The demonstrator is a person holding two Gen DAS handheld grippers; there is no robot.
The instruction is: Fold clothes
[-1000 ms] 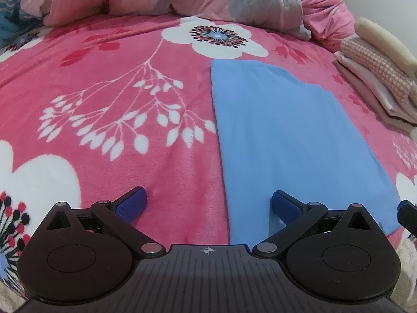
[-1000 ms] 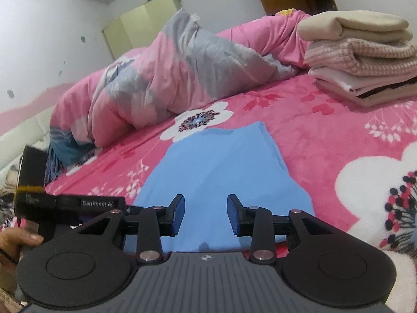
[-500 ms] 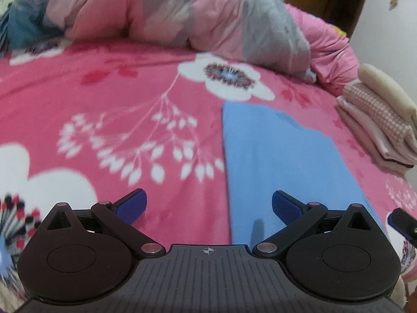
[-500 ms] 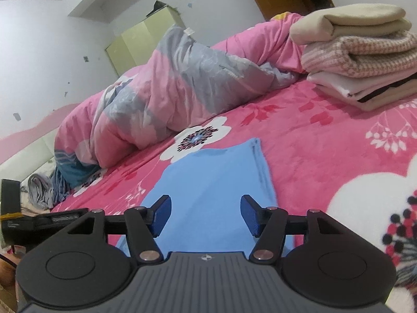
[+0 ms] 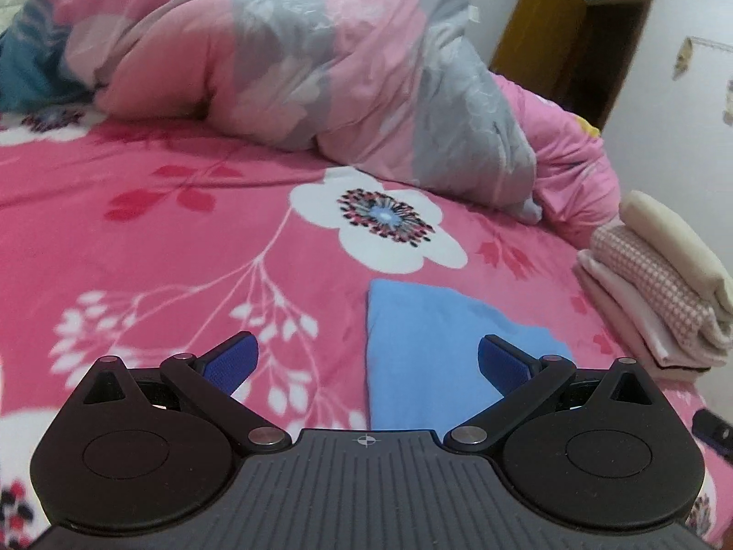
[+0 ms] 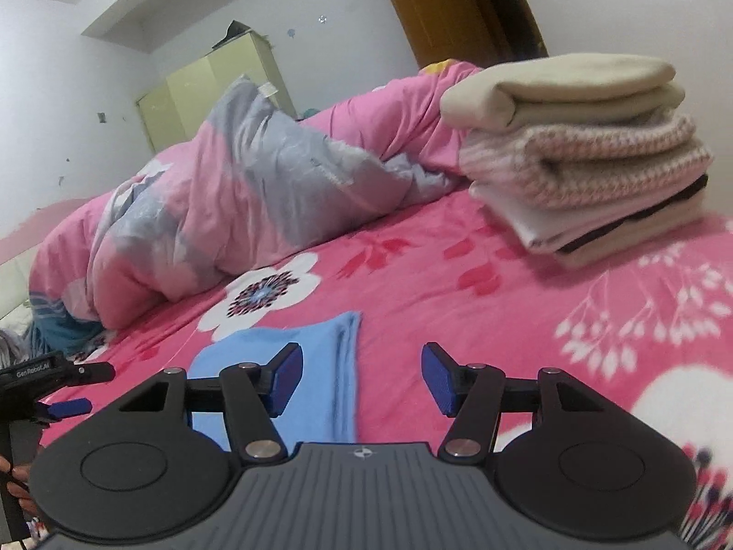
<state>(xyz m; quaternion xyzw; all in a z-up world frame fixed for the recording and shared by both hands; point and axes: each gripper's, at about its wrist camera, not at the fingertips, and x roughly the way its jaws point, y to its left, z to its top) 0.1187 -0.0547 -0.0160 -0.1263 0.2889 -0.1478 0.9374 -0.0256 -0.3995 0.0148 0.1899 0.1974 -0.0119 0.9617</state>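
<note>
A folded light-blue cloth (image 5: 430, 343) lies flat on the pink flowered bed cover (image 5: 183, 238). My left gripper (image 5: 366, 360) hovers over the cloth's near left edge with its jaws wide open and nothing between them. In the right wrist view the blue cloth (image 6: 320, 357) lies low in the middle, its right edge running between the fingers. My right gripper (image 6: 362, 378) is open above it and holds nothing. The left gripper (image 6: 84, 389) shows at the far left of that view, with a hand below it.
A stack of folded clothes (image 6: 586, 151) stands on the bed to the right, also the stack (image 5: 659, 302) in the left wrist view. A bunched pink and grey duvet (image 5: 298, 59) lies along the back. Behind it are a yellowish wardrobe (image 6: 215, 87) and a wooden door (image 5: 572, 36).
Both views have tilted up and drawn back, so less of the blue cloth shows. The right jaws have widened and that gripper has shifted toward the cloth's right edge.
</note>
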